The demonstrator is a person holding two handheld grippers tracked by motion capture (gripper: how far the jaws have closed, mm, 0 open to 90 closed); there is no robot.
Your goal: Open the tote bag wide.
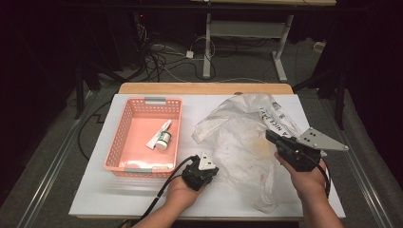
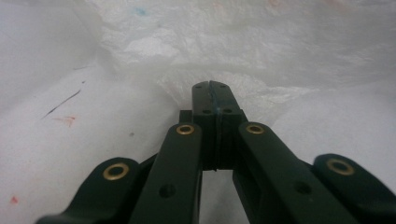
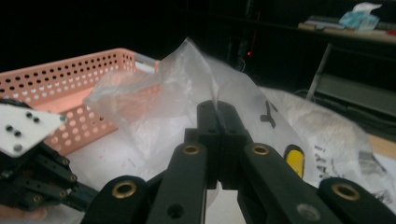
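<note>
A clear, crumpled plastic bag (image 1: 237,133) with black lettering lies on the white table (image 1: 138,194), right of centre. My right gripper (image 1: 271,136) is shut on the bag's right side and holds that part lifted. In the right gripper view the film (image 3: 187,79) rises like a tent from the shut tips (image 3: 217,107). My left gripper (image 1: 212,170) sits low at the bag's near left edge. Its jaws (image 2: 213,88) are together, with white film (image 2: 140,46) all around and a thin fold pinched between them.
A pink perforated basket (image 1: 124,124) stands at the table's left and holds a white tube (image 1: 158,134) and a small jar (image 1: 164,141). Its wall (image 3: 56,77) is close behind the bag. Beyond the table's wooden far edge (image 1: 204,88), cables and a desk frame are on the floor.
</note>
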